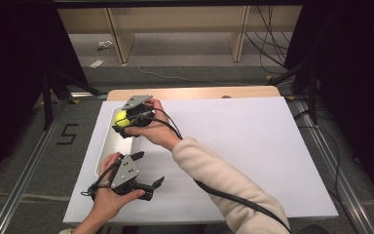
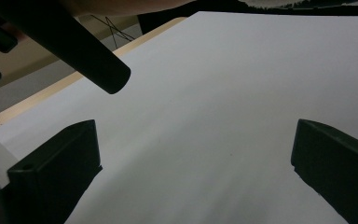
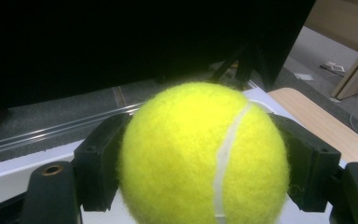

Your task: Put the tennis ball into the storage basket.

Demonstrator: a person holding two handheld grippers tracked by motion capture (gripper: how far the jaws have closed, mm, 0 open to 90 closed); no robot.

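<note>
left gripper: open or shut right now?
Open. In the left gripper view the two black jaws stand wide apart with bare white table between them; the high view shows the left gripper spread too.

Left gripper [image 2: 193, 163] jaws spread wide over bare white table sheet [image 2: 223, 93] — black cable [image 2: 74, 51] crossing top-left, light wood table edge [image 2: 51, 91] beyond it.

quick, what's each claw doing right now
left claw: open, holding nothing.
right claw: shut on the tennis ball, over the white tray.
</note>
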